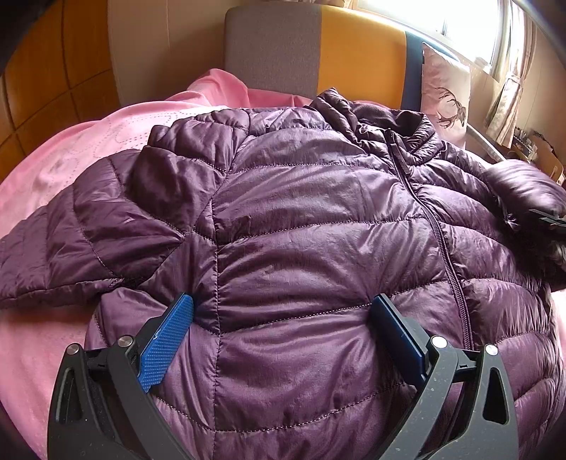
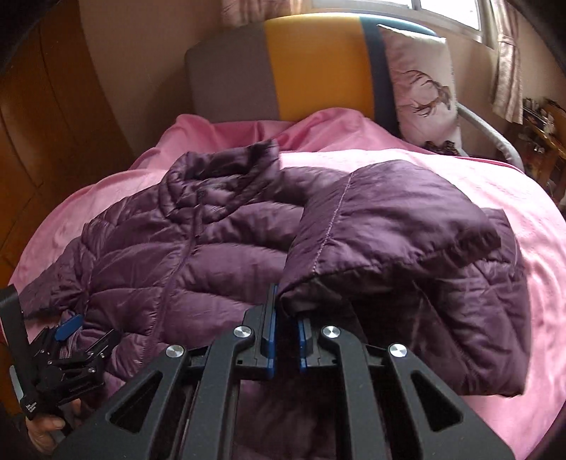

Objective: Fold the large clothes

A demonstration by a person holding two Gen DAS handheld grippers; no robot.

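We are working over a purple quilted jacket [image 1: 311, 226] that is lying front up, zipped, across a pink bedspread [image 1: 70, 166] and filling the middle of both views. Our left gripper [image 1: 283, 311] is hovering at the bottom of its frame with its blue fingers [image 1: 166, 343] spread wide apart, released, straddling the jacket's lower front without pinching any fabric. Our right gripper [image 2: 286, 318] is sitting at the bottom centre of its frame, its fingers clenched on the cuff end of one sleeve [image 2: 382, 226], which is arching up and over the right half of the jacket. The other sleeve [image 1: 70, 244] is lying flat toward the left edge of the left view. The collar [image 2: 219, 170] is pointing toward the top of the frame, where a grey and yellow headboard [image 2: 283, 70] is standing. A pale pillow with a deer print [image 2: 421, 88] is leaning at the upper right, below a bright window [image 2: 442, 14].
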